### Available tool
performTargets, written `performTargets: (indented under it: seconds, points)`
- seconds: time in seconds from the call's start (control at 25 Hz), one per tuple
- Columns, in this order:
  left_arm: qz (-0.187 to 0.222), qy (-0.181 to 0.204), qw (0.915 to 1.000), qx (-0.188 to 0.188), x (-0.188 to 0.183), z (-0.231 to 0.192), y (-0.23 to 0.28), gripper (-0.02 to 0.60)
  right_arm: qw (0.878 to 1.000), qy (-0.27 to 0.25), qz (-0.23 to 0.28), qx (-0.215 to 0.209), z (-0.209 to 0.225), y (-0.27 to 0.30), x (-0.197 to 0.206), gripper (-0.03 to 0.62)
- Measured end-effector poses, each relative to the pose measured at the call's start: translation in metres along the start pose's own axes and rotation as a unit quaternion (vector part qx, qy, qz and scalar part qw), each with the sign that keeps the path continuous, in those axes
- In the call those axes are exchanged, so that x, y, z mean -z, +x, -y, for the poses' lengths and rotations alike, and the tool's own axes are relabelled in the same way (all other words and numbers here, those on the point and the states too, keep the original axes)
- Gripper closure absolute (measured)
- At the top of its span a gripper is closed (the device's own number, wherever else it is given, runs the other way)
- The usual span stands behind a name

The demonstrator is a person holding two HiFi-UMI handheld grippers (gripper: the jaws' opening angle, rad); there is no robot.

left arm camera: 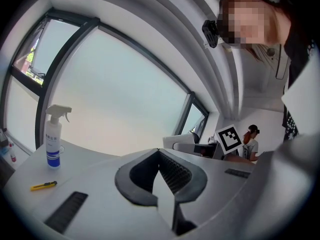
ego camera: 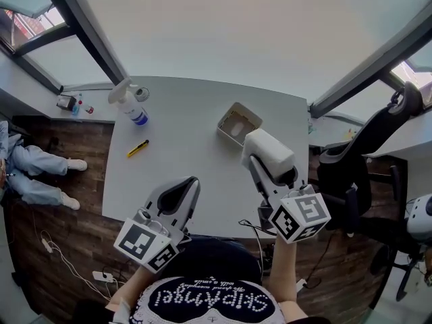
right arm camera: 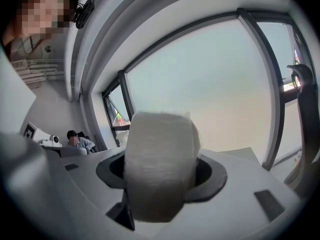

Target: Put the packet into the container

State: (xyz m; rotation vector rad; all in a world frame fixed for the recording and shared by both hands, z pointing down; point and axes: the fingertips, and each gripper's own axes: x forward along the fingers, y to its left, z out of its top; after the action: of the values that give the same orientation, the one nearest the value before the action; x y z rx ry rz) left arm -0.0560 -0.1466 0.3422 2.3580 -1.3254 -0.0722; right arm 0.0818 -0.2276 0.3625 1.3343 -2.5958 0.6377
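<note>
1. There are two grippers. The left gripper (ego camera: 188, 185) is over the near edge of the worktop (ego camera: 182, 167). In the left gripper view its jaws stand together, with nothing between them.
2. The right gripper (ego camera: 255, 162) is over the near right part of the worktop. Its jaws are clamped on the one packet (ego camera: 268, 152), a white, soft-looking block. In the right gripper view the packet (right arm camera: 160, 164) fills the space between the jaws and stands up beyond them.
3. There is one container (ego camera: 249, 111), a small open tan box. It stands on the worktop toward the far right corner. In the head view the packet is just on the near side of it, not inside. How high the packet is above the worktop, I cannot tell.
4. One spray bottle (ego camera: 129, 103) with a blue label lies near the far left corner of the worktop.
5. One yellow cutter (ego camera: 138, 148) lies near the left edge, on the near side of the spray bottle and apart from it.
</note>
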Motion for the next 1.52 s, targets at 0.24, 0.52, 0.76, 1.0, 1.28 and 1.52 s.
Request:
performTargets:
  seconds: [0.24,0.52,0.76,1.0,1.28,1.52]
  points:
    - [-0.002,-0.003,1.0,-0.005,0.0,-0.003,-0.001,0.574,1.0,0.002,-0.009,-0.002,0.004,0.017,0.003,0.319]
    - [-0.008,-0.003,1.0,-0.005,0.002,-0.002,0.004,0.574,1.0,0.004,-0.016,-0.004,0.01,0.032,0.006,0.319]
    - [-0.011,-0.004,0.9999,0.006,0.004,0.006,0.009,0.574,1.0,0.009,-0.016,0.002,0.016,0.037,0.007,0.319]
    - [-0.012,-0.005,0.9999,0.003,0.006,0.004,0.007,0.574,1.0,0.008,-0.024,0.016,0.022,0.04,0.015,0.319]
    - [-0.014,-0.01,0.9998,0.002,0.007,0.004,0.006,0.574,0.999,0.014,-0.032,0.017,0.029,0.055,0.021,0.319]
    - [-0.013,-0.015,0.9998,0.0,0.007,0.003,0.007,0.574,0.999,0.022,-0.047,0.016,0.034,0.067,0.031,0.319]
